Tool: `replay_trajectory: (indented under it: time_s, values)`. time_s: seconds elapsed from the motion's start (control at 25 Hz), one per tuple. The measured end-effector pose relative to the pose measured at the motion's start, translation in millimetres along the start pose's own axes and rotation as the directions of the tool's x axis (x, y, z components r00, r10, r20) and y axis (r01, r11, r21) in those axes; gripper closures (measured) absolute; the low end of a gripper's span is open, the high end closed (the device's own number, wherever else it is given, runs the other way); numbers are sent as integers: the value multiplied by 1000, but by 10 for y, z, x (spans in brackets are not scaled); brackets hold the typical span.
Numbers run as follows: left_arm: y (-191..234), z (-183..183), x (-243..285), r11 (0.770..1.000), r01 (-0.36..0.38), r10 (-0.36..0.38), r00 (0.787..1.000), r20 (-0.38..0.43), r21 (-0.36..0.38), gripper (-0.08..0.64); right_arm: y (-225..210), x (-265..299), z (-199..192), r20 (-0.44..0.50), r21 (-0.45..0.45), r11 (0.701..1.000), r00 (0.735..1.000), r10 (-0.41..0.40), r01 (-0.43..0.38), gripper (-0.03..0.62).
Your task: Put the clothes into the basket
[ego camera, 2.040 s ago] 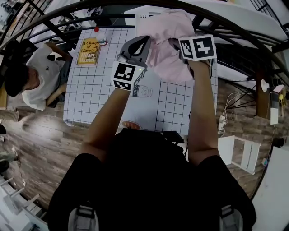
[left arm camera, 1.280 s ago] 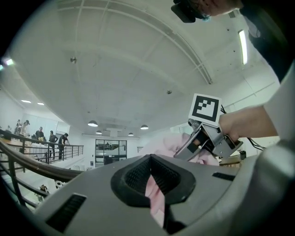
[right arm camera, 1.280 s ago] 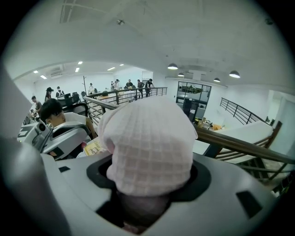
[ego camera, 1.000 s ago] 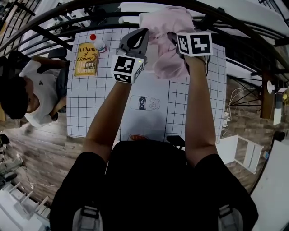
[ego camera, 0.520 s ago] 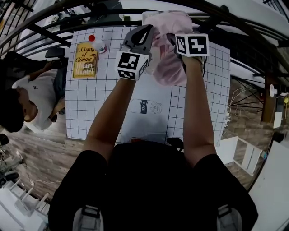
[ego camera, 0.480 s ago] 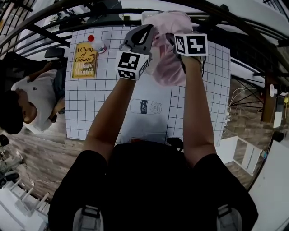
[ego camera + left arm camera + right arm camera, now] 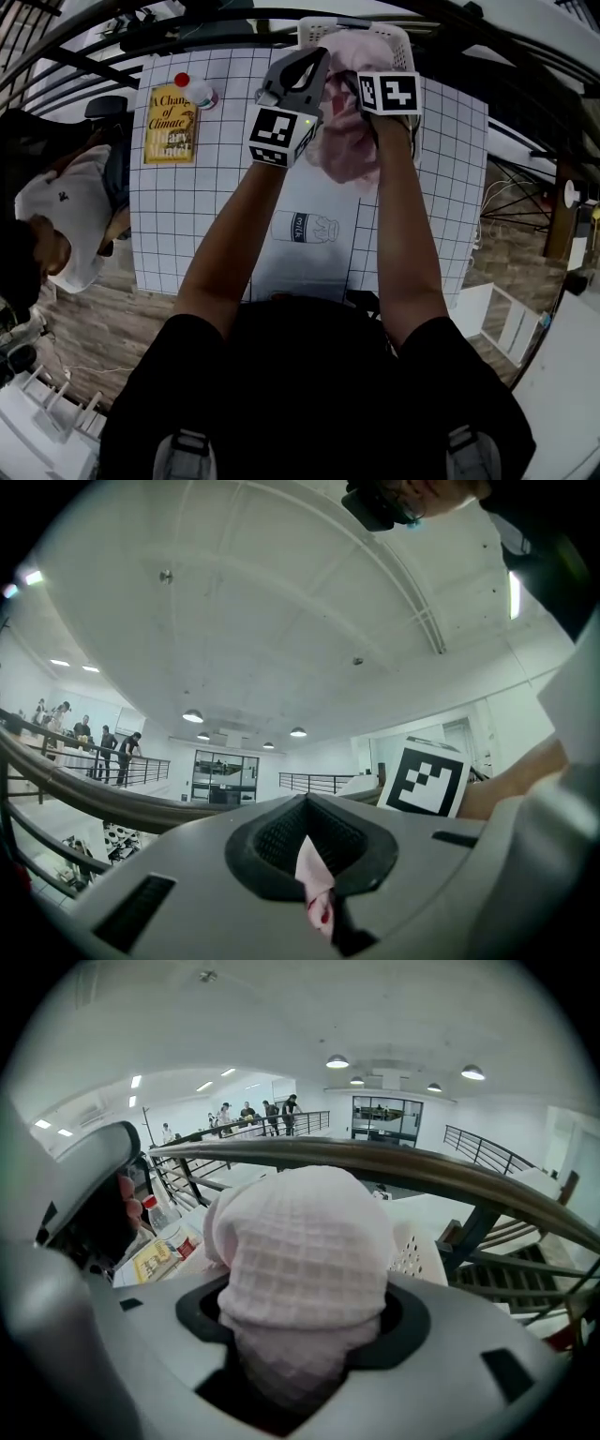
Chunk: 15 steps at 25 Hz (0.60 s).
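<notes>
Head view: pink cloth (image 7: pixel 343 150) runs lengthwise top-to-bottom, upper end over basket (image 7: pixel 317 24).

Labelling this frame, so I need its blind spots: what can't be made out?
Inside of the white perforated plastic basket: head view, covered by the pink waffle-knit garment.
Most of the garment: left gripper view, hidden by the body of the left gripper; only a sliver shows in its grip.
Small print on the yellow paperback book: head view, too small.
</notes>
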<state>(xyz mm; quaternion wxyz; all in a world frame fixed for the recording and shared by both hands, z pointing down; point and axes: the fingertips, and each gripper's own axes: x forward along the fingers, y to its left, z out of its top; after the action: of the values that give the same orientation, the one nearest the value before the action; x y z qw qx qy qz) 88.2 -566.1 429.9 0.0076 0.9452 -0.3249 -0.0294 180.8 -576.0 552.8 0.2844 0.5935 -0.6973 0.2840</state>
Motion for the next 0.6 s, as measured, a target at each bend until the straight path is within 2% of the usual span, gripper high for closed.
replay_trajectory:
  time_s: [0.28,0.6]
  values:
    - [38,-116,102,1000,10,-10,1000,-15,9,557,-62,414,-157,-51,7,1000,998,28,-27,285]
    - [45,-180,190,1000,15,-15,1000,-12,9,557,-134,764,-457,-116,7,1000,993,24,-23,273]
